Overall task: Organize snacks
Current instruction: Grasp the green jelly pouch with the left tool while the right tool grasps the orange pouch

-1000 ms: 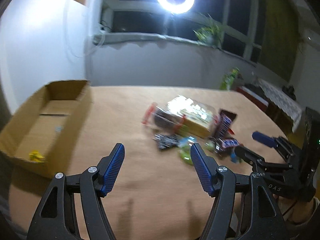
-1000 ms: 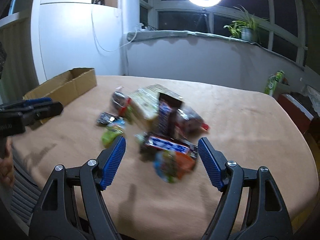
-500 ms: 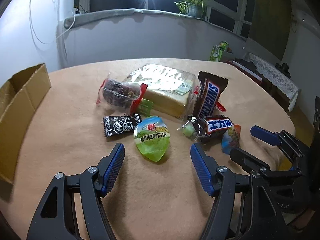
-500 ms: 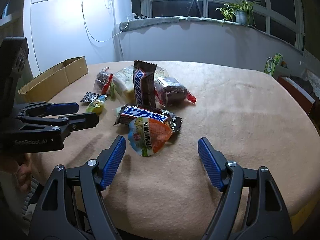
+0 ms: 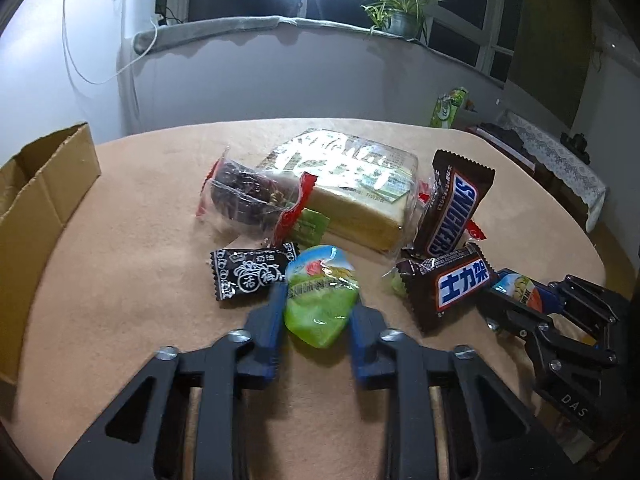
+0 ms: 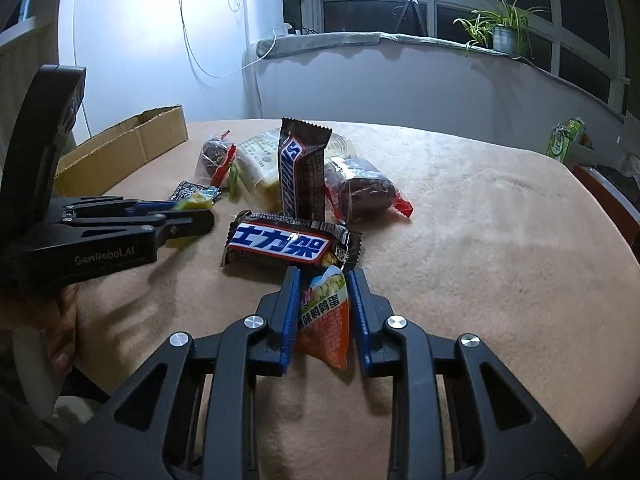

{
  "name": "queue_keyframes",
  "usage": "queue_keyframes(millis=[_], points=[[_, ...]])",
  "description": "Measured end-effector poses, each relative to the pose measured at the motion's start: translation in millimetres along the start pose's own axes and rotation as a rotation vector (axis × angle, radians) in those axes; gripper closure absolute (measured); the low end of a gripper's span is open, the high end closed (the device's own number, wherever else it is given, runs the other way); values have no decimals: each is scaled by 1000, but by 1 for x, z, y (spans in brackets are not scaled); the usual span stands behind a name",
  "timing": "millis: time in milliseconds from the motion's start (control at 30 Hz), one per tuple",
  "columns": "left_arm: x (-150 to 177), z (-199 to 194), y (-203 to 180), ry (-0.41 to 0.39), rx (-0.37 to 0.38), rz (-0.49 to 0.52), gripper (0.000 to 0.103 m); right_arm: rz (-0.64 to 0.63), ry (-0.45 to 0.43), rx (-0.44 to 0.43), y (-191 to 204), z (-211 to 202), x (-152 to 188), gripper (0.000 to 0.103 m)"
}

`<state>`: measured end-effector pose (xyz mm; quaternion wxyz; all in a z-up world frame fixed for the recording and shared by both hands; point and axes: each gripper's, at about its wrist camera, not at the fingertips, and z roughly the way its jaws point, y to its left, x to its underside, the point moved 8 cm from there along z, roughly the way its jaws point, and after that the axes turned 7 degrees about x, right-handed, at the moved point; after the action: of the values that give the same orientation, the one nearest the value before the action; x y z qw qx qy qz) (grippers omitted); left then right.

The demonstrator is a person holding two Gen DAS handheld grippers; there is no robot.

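My left gripper [image 5: 318, 300] is shut on a green egg-shaped snack packet [image 5: 320, 300] lying on the table. My right gripper [image 6: 323, 284] is shut on an orange egg-shaped snack packet [image 6: 325, 320]. Just beyond lie a brown Snickers bar with Chinese lettering [image 6: 288, 244], an upright Snickers bar [image 6: 300, 172], a wrapped sandwich [image 5: 352, 188], two dark cakes in clear wrappers with red ends [image 5: 252, 196] [image 6: 364, 192] and a small black candy packet [image 5: 252, 274]. The right gripper also shows at the right of the left wrist view [image 5: 516, 296].
An open cardboard box [image 5: 36, 204] stands at the table's left edge; it also shows in the right wrist view [image 6: 128, 148]. The round table is covered with a tan cloth [image 6: 500, 240]. A windowsill with a plant [image 6: 500, 32] and a ring light are behind.
Both grippers moved forward and down to the snacks and closed: the left on the green packet, the right on the orange packet.
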<state>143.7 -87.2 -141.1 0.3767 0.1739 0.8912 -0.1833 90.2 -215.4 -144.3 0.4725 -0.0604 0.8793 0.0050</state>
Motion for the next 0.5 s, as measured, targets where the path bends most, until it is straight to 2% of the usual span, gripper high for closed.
queue_keyframes(millis=[500], points=[[0, -17, -1, -37, 48, -23, 79, 19, -31, 24, -4, -14, -6, 78]])
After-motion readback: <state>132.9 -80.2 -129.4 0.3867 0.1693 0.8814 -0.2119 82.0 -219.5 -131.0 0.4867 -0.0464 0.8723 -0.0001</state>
